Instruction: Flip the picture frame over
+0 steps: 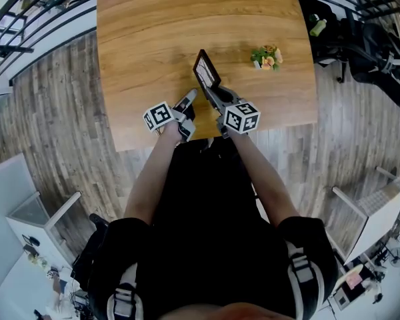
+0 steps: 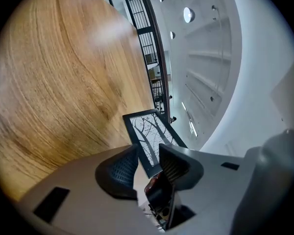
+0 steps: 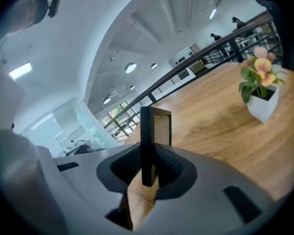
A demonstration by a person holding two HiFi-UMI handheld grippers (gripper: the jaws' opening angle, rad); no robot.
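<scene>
The black picture frame (image 1: pixel 205 71) stands up on edge above the wooden table (image 1: pixel 147 32), near its front edge. My right gripper (image 1: pixel 211 91) is shut on its lower edge; in the right gripper view the thin dark edge of the frame (image 3: pixel 148 131) rises between the pads of the gripper (image 3: pixel 150 155), its pale back facing right. My left gripper (image 1: pixel 191 97) sits just left of the frame and is open. In the left gripper view, the frame's glass side with bare tree branches (image 2: pixel 149 133) reaches down between the spread jaws of the gripper (image 2: pixel 147 152), untouched by the pads.
A small potted plant (image 1: pixel 267 57) with orange flowers stands on the table right of the frame and shows close by in the right gripper view (image 3: pixel 259 84). Black bags (image 1: pixel 360 39) lie on the floor past the table's right side. Railings run along the far edge.
</scene>
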